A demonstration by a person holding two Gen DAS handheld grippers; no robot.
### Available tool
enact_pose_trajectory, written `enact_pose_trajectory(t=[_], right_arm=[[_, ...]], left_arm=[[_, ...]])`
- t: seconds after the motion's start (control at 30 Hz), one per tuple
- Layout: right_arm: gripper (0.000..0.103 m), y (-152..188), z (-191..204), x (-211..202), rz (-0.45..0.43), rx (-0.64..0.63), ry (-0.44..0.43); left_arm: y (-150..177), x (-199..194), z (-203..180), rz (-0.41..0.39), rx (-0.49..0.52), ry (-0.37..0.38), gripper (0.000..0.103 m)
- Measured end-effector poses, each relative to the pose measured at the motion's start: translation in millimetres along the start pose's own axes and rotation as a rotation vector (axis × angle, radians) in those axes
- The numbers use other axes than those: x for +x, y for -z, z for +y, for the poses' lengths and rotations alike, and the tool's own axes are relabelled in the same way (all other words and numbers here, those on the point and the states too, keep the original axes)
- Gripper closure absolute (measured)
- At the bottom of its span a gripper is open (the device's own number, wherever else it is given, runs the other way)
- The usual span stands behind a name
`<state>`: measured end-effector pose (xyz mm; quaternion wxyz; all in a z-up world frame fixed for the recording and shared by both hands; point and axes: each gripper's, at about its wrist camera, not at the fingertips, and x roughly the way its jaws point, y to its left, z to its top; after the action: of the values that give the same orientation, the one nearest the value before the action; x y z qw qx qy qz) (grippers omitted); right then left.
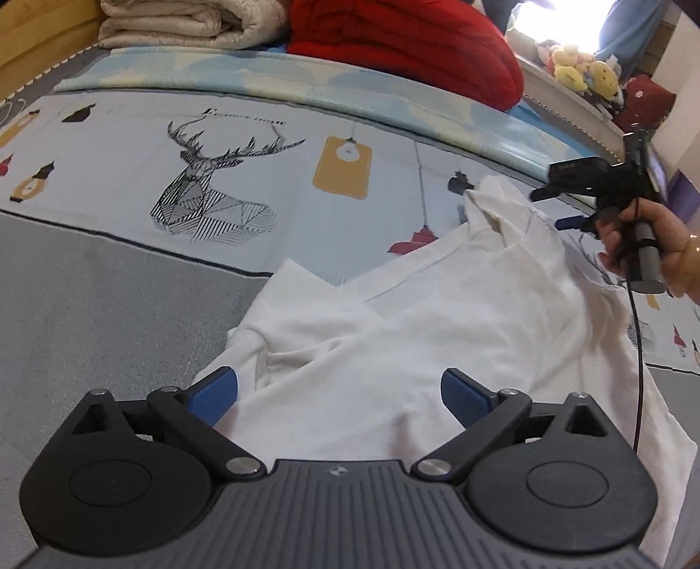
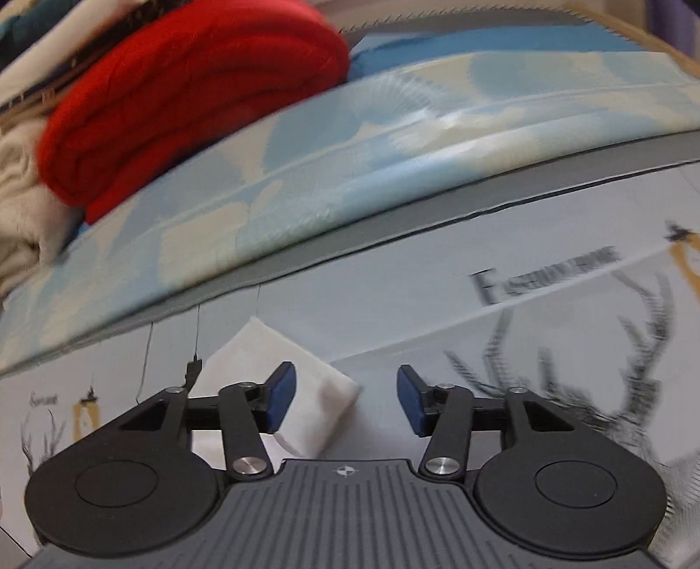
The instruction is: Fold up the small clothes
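A white small shirt lies rumpled on the printed bed sheet, partly folded over itself. My left gripper is open, its blue pads wide apart just over the shirt's near edge. My right gripper shows in the left wrist view at the far right, held in a hand above the shirt's raised far corner, jaws apart. In the right wrist view my right gripper is open and empty, with a white corner of the shirt below its left finger.
A red folded blanket and a cream quilt lie at the head of the bed on a light blue patterned cover. Stuffed toys sit on a sill at far right. The sheet carries a deer print.
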<state>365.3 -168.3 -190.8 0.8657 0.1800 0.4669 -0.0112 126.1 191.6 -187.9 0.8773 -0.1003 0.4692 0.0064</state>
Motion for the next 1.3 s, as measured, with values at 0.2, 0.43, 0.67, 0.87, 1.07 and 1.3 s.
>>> enact_pose_trajectory(t=[0.2,0.43,0.67,0.87,1.07,1.3], right_arm=[[0.100,10,30,19,-0.017,-0.155,-0.001],[0.100,-48,6,-41,-0.240,-0.131,0.156],[0.100,-112,-32,-112,-0.455,-0.054,0.304],[0.100,-136,-46,-156,-0.589,0.012,0.324],[0.100,-152,-47,-181,-0.667,0.079,0.365],[0.100,-166,-55,-188,-0.648,0.215,0.442]], left_arm=[[1,6,3,0.009,-0.007,-0.020,0.002],[-3,3,16,-0.014,-0.078,-0.043,0.002],[-5,6,19,-0.014,-0.093,-0.071,0.002],[-3,8,13,-0.016,-0.060,-0.084,0.002],[-4,9,16,-0.016,-0.075,-0.088,0.002],[-5,7,19,-0.017,-0.096,-0.086,0.002]])
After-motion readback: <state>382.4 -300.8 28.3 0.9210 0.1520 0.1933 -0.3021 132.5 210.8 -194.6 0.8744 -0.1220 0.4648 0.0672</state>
